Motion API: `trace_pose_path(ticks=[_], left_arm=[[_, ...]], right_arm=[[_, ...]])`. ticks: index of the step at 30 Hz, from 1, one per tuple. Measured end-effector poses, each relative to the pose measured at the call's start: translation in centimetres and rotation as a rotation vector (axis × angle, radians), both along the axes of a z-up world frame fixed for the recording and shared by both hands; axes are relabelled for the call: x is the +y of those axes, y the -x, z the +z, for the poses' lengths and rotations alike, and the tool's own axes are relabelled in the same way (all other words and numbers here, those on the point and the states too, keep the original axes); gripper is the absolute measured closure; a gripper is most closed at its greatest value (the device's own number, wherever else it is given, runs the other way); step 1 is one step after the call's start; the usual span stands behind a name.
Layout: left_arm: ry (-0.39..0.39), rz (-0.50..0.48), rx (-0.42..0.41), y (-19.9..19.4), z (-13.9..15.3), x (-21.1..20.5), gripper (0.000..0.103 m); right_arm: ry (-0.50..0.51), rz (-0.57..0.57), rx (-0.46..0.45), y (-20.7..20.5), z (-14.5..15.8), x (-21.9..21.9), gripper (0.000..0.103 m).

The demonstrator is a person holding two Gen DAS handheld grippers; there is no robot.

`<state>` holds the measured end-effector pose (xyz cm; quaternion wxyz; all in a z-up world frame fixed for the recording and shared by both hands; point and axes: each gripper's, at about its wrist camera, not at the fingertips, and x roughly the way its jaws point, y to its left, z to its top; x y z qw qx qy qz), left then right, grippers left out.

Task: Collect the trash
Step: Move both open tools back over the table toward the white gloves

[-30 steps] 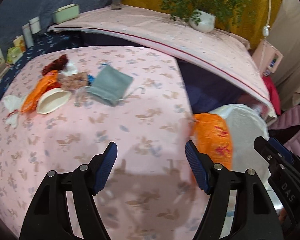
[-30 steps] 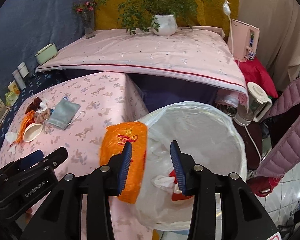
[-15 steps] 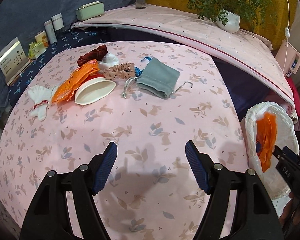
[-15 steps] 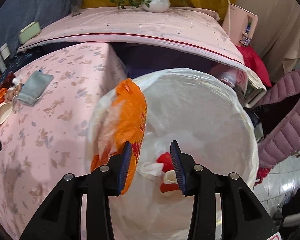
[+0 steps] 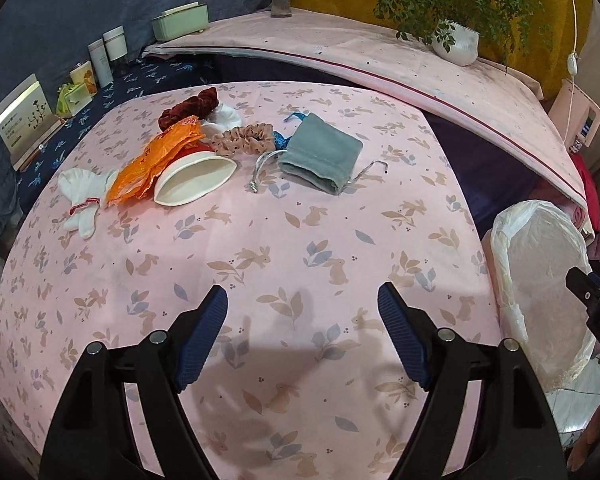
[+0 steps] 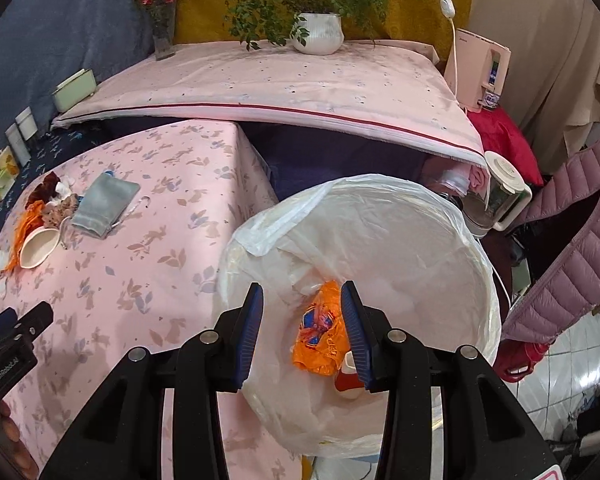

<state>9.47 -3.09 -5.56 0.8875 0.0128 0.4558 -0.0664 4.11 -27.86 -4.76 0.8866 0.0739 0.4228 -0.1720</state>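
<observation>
Beside the pink table (image 6: 148, 280), the lined bin (image 6: 440, 216) holds an orange wrapper (image 6: 320, 332).

Soft even light, sharp focus, faint shadow below jaws, strong fisheye bending, dark corners

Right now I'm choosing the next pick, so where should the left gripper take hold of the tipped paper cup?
Probably on the paper cup's rim: it lies on its side, mouth open toward the left gripper. Come from the near side, one finger inside the mouth, one outside over the wall.
</observation>
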Motion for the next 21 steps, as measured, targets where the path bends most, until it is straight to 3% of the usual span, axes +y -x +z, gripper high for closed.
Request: trace_pose_path(ticks=[16,21], left_arm=[[0.032,0.055,0.003,1.7,1.5,5.9,0.029],[0.029,0.068,-0.020,2.6,2.5,7.8,0.025]], right_arm=[[-0.053,0.100,-0.026,0.3,2.4,6.9,0.063],[-0.040,0.114,-0.035,0.9,3.5,8.7,0.063]])
